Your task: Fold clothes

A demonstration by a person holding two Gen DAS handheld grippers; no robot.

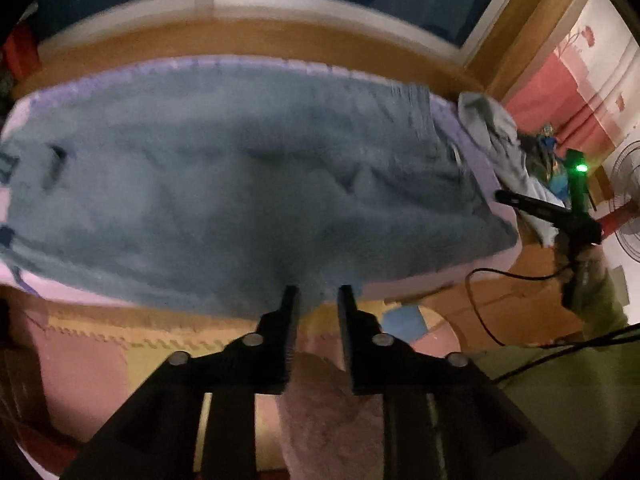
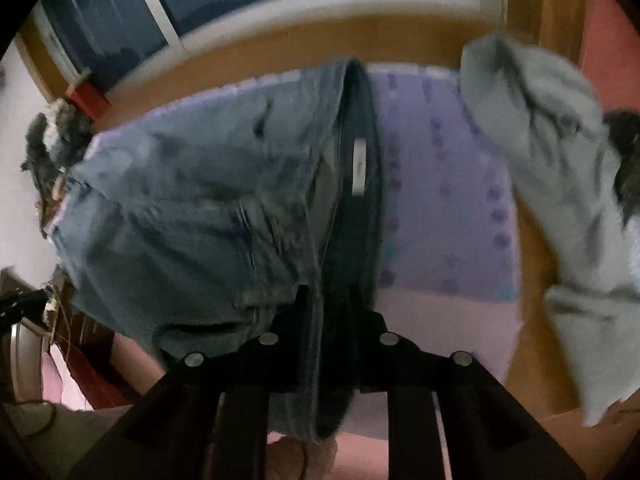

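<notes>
Blue denim jeans (image 1: 240, 184) lie spread across a purple foam mat (image 1: 472, 152). My left gripper (image 1: 318, 292) is open at the jeans' near edge, with no cloth between the fingers. In the right wrist view the jeans' waistband (image 2: 356, 200) runs between the fingers of my right gripper (image 2: 332, 300), which is closed on it. The right gripper also shows in the left wrist view (image 1: 520, 200) at the right end of the jeans. A grey garment (image 2: 560, 200) lies crumpled to the right of the mat.
A wooden ledge (image 1: 240, 40) and dark window run behind the mat. Coloured foam floor tiles (image 1: 100, 344) lie in front. A standing fan (image 1: 628, 208) is at far right. A dark clothes pile (image 2: 52, 148) sits at the left. A cable (image 1: 500, 276) hangs from the right gripper.
</notes>
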